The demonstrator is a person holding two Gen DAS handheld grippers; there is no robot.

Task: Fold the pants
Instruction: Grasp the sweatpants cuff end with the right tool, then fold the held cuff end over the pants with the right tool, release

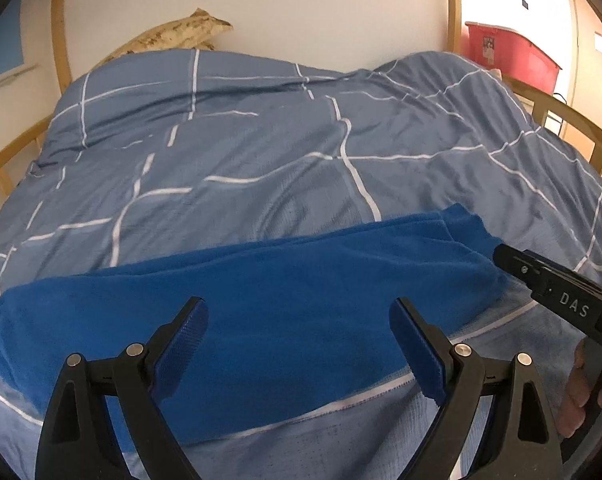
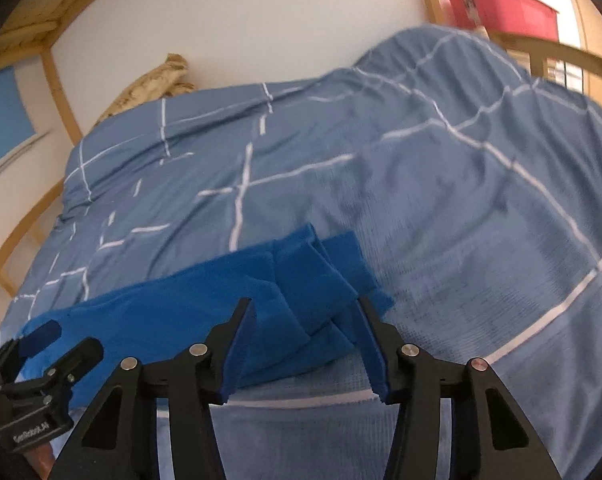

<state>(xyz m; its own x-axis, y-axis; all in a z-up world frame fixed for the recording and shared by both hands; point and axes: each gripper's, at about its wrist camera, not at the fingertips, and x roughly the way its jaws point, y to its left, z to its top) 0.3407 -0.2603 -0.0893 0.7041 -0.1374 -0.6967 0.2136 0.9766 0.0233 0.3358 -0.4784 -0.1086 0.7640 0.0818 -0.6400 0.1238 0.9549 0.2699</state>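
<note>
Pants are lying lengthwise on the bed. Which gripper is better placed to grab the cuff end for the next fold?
Probably the right gripper: its open jaws already straddle the layered end of the blue pants. The left gripper hangs open over the middle of the pants, away from either end.

Fuzzy matt fleece pants (image 1: 285,280) on woven cotton-like duvet (image 1: 261,140); varnished wooden bedframe (image 1: 59,40).

Bed, wall and clutter behind it

Blue-grey duvet (image 1: 261,152) with thin white grid lines covers the bed, rumpled and humped high toward the right. Light wooden bed frame (image 1: 59,40) rises at both sides against a plain white wall (image 1: 301,8). Mottled tan cushion (image 1: 173,36) wedged between duvet and wall, upper left. Red plastic bin (image 1: 509,52) stands beyond the right post.
</note>
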